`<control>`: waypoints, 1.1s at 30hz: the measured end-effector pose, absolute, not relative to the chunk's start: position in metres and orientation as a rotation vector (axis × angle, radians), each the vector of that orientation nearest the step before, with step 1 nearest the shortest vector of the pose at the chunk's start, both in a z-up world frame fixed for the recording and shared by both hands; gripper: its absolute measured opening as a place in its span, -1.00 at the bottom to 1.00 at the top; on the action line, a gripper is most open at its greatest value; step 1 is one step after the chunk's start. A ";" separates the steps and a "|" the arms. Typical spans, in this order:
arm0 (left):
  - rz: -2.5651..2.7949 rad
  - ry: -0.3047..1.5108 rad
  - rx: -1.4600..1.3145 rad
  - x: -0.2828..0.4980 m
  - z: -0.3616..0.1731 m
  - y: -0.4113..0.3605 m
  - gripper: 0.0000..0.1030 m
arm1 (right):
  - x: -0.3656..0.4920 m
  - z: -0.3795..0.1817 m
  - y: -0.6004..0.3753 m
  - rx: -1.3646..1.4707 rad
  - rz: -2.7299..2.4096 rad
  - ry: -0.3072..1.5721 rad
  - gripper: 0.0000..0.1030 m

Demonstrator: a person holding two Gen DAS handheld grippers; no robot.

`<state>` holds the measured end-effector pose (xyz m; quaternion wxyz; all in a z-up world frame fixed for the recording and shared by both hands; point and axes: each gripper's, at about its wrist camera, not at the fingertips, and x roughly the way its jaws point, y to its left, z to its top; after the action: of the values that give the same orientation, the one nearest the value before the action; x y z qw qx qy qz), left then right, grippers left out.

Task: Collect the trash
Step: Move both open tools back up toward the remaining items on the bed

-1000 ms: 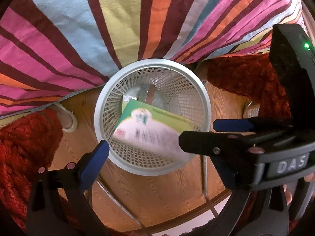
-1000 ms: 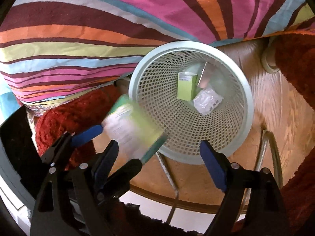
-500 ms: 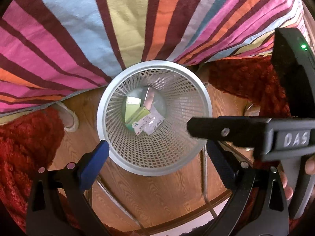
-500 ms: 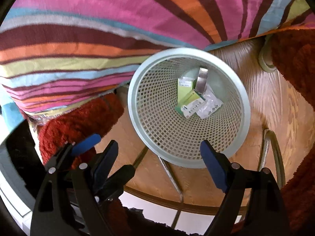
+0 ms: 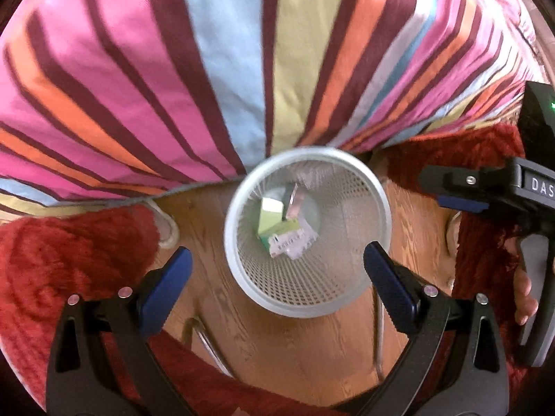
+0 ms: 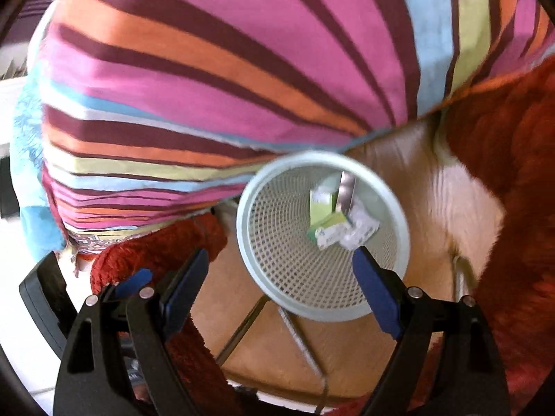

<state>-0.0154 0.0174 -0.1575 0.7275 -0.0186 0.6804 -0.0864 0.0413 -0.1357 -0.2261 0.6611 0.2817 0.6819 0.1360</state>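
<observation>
Striped cover (image 5: pixel 194 79): fills the upper half of both frames, draped to the floor just behind the basket; I must not snag it.
Red rug (image 5: pixel 52 263): shaggy, at the left and right edges of the frame.
Wood floor (image 5: pixel 295 346): lower centre, bare beneath the basket.
Mesh basket (image 5: pixel 376 187): white, upright, centre frame, its mouth open to me.
Metal legs (image 6: pixel 242 326): thin rods in the lower centre, beside the basket; likeliest obstruction.
My left gripper (image 5: pixel 277 277): fingers spread, nothing between them.
My right gripper (image 6: pixel 277 280): fingers spread, nothing pinched.
Trash (image 5: pixel 284 232): green cartons, white wrapper and a silvery strip, all at the basket bottom.
Step in hand: I judge the drop done; lift clear of the rim, then seek any remaining litter.
</observation>
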 end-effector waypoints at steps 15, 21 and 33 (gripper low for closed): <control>-0.073 1.044 0.005 0.013 -0.048 0.051 0.87 | 0.071 -0.091 -0.144 0.308 0.266 0.965 0.57; -0.049 0.965 0.005 0.060 -0.026 0.062 0.87 | 0.109 -0.071 -0.135 0.279 0.255 0.864 0.57; -0.098 0.846 0.004 0.154 -0.002 0.064 0.87 | 0.174 -0.057 -0.108 0.201 0.257 0.784 0.57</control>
<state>0.1544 0.0639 -0.0019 0.9106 0.0019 0.4105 -0.0474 0.1741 -0.1079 -0.0571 0.9112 0.0976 0.3803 0.1245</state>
